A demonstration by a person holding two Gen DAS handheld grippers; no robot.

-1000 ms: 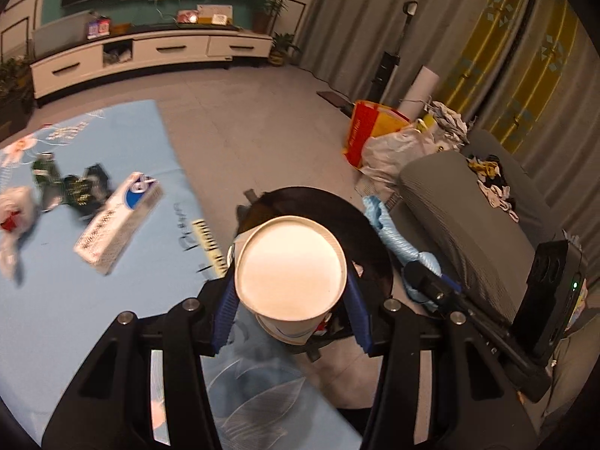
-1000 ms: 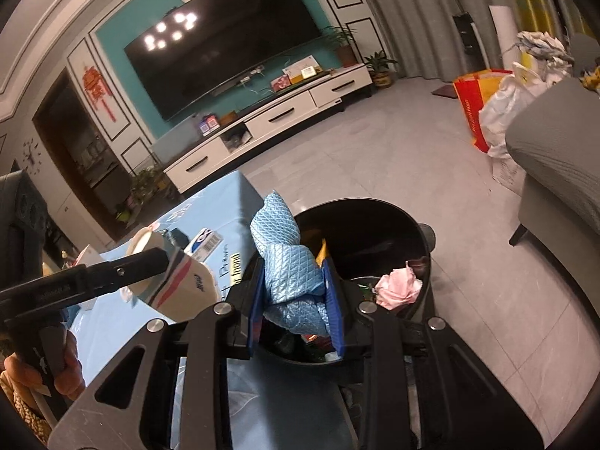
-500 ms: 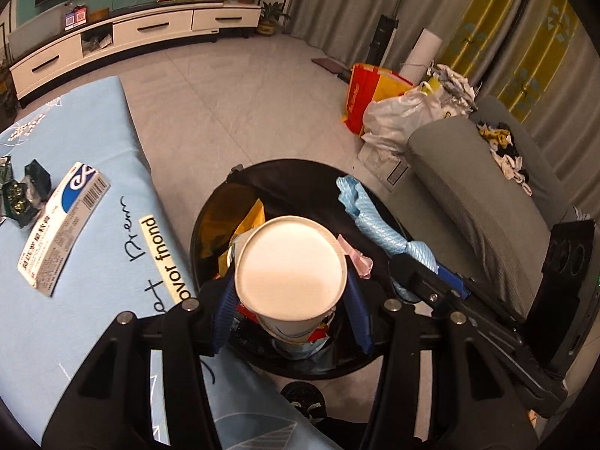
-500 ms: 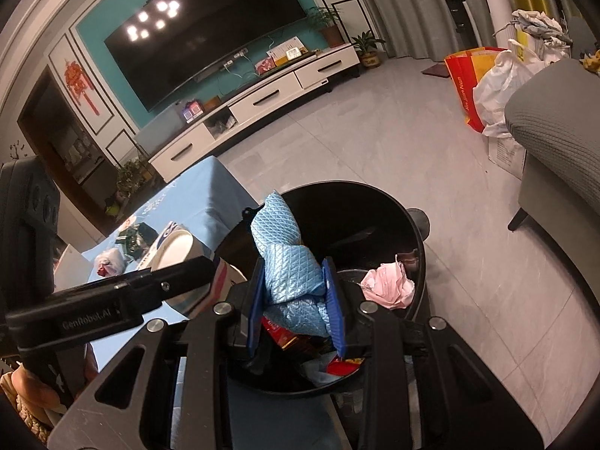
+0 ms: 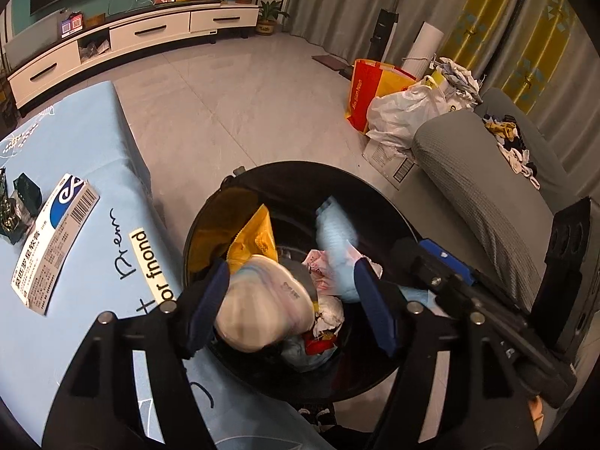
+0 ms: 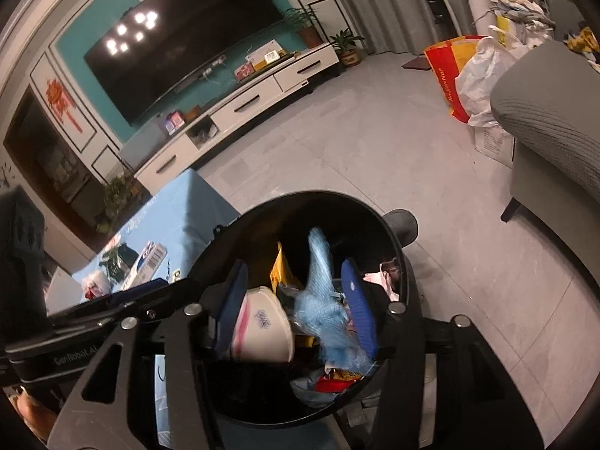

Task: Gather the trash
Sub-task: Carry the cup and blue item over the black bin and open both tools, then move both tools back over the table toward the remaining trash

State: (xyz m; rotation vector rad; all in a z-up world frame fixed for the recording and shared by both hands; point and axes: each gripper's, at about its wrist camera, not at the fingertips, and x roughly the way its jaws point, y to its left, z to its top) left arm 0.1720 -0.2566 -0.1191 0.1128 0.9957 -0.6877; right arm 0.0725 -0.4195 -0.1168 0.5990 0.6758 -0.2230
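Observation:
A round black trash bin (image 5: 378,202) (image 6: 337,206) stands on the floor beside a table with a light blue cloth. Both grippers hang over its mouth. My left gripper (image 5: 288,311) is open; a white paper cup (image 5: 262,307) (image 6: 262,322) drops blurred between its fingers into the bin. My right gripper (image 6: 296,307) is open; a light blue quilted wrapper (image 6: 326,311) (image 5: 335,240) falls blurred between its fingers. Inside the bin lie a yellow packet (image 5: 255,236), pink tissue (image 5: 318,262) and red scraps (image 6: 330,384).
On the blue tablecloth (image 5: 86,142) lie a white and blue medicine box (image 5: 52,240) and dark wrappers (image 5: 22,195). A grey sofa (image 5: 476,180) stands right of the bin, with bags (image 5: 397,108) behind it. A TV cabinet (image 5: 131,37) lines the far wall.
Both grippers opened over the bin. The paper cup left my left gripper and tipped down; the blue wrapper slipped from my right gripper. Both are falling in.

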